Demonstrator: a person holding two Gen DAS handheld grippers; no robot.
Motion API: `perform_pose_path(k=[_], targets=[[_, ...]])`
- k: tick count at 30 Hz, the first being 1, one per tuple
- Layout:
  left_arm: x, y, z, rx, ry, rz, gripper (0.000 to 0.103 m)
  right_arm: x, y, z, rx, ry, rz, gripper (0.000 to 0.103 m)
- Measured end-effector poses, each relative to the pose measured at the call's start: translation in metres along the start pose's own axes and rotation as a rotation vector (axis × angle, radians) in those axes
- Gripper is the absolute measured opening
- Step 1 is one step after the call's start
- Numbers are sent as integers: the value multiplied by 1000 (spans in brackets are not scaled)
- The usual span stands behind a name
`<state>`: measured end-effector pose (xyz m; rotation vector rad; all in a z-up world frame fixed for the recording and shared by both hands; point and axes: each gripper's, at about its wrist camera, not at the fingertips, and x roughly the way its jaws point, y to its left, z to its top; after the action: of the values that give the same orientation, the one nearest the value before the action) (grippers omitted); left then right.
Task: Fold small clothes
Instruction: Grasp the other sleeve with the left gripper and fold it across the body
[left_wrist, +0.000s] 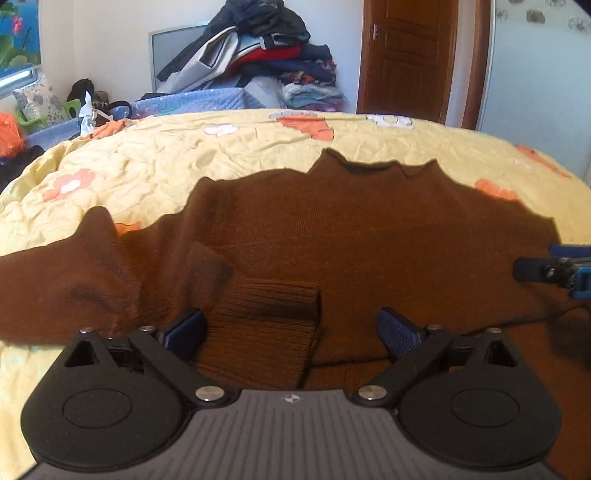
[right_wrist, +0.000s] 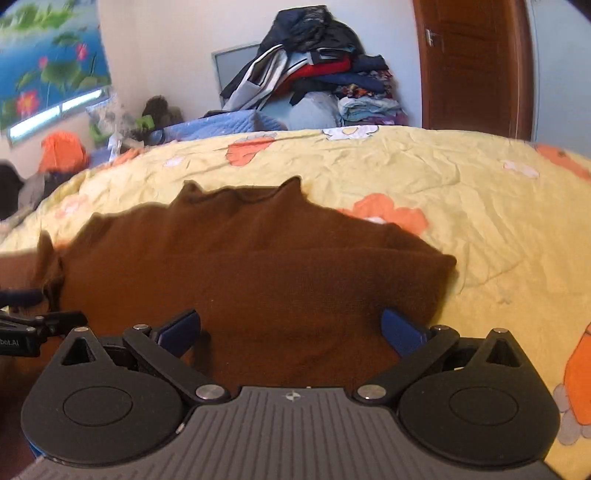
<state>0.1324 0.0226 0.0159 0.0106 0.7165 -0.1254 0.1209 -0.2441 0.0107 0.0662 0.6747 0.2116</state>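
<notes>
Now | left gripper (left_wrist: 290, 330) jaws apart; right gripper (right_wrist: 291, 330) jaws apart | brown sweater (left_wrist: 332, 229) on bedspread (left_wrist: 166, 155)

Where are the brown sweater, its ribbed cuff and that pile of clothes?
brown sweater (right_wrist: 240, 258), right wrist view, chest panel.
ribbed cuff (left_wrist: 266, 314), left wrist view, cuff's middle.
pile of clothes (left_wrist: 258, 48), left wrist view, centre.

Sweater (left_wrist: 332, 229) on bedspread (left_wrist: 166, 162)
</notes>
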Motion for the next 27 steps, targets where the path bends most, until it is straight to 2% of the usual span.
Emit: perform_pose_path(k=[1, 3, 5, 7, 10, 13, 14, 16, 17, 18, 20, 21, 22, 23, 25, 27], targets=[[-10, 10, 0, -35, -26, -25, 100, 0, 2, 0, -12, 5, -8, 103], [-31, 29, -3, -106, -105, -17, 101, 0, 3, -1, -17, 4, -13, 103], [-51, 63, -4, -192, -179, 31, 101, -1, 2, 1, -14, 0, -13, 103], [-65, 110, -3, -318, -219, 91, 101, -2, 1, 3, -12, -4, -14, 103], [-72, 200, -6, -571, -227, 169, 101, -1, 1, 4, -13, -3, -18, 103], [-74, 294, -24, -915, -246, 288, 101, 1, 1, 4, -19, -1, -22, 103], [-74, 320, -35, -1040, -256, 302, 100, 1, 2, 4, -20, -1, -23, 103], [-70, 364, -55, -1226, -257, 249, 98, 1, 2, 4, -19, -1, -22, 103], [-69, 374, -58, -1239, -289, 226, 98, 1, 2, 4, -19, -2, -22, 103], [-68, 380, -56, -1226, -290, 239, 96, 2, 2, 4, -18, -2, -22, 103], [-61, 381, -50, -1170, -267, 260, 80, 2, 2, 5, -18, -1, -23, 103], [-54, 375, -47, -1139, -250, 277, 60, 2, 3, 5, -18, -1, -24, 103], [-48, 374, -43, -1114, -232, 297, 45, 2, 3, 5, -18, -1, -25, 103], [-46, 368, -45, -1089, -219, 317, 39, 2, 2, 5, -18, -1, -24, 103], [-42, 369, -41, -1055, -189, 357, 19, 3, 2, 5, -17, -1, -23, 103], [-42, 366, -35, -1045, -163, 382, 9, 3, 2, 6, -14, -2, -21, 103]])
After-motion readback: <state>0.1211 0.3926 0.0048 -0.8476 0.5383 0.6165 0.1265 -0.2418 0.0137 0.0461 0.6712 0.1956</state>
